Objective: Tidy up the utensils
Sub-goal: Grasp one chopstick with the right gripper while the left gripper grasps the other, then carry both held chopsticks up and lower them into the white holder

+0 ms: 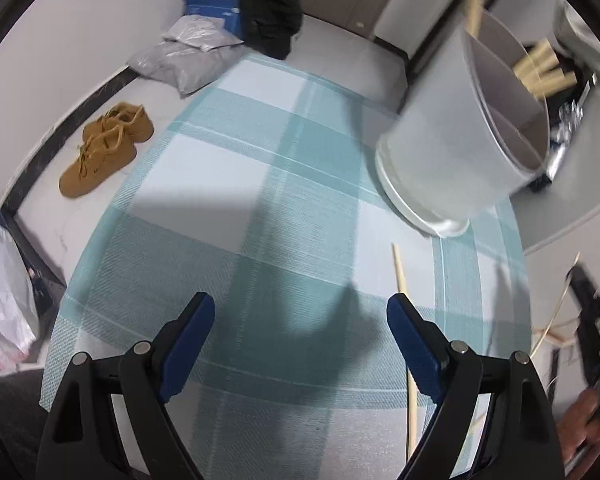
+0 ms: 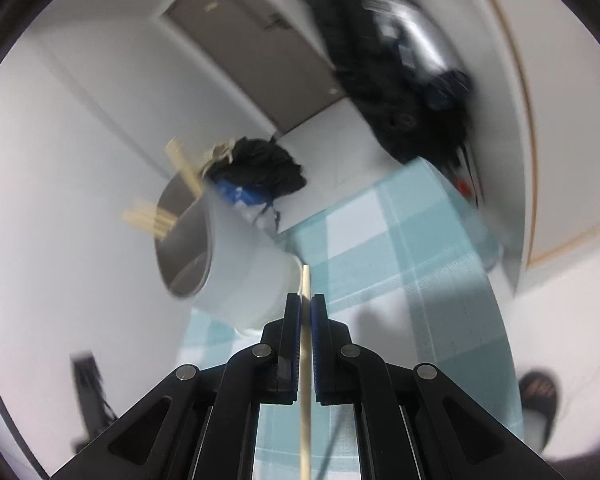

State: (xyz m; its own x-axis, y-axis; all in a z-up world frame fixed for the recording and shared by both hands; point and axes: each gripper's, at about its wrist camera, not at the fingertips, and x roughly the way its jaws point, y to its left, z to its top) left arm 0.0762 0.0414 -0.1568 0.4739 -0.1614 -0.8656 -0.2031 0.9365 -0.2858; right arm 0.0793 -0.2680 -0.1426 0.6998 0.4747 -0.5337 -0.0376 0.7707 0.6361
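- Surface — a teal-and-white checked cloth [image 1: 292,208] on a pale floor; tan shoes [image 1: 104,148] and grey bags [image 1: 188,56] lie beside it.
- Grey divided holder [image 1: 472,128] stands on the cloth, chopsticks in it.
- Left gripper [image 1: 300,320]: jaws wide, nothing between them; one chopstick [image 1: 400,276] lies beside its finger.
- Right gripper [image 2: 306,312]: clamped on a held chopstick [image 2: 306,360].

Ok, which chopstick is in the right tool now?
The single chopstick pinched between the shut right tool. The others stand in the grey holder, and one chopstick lies on the checked cloth.
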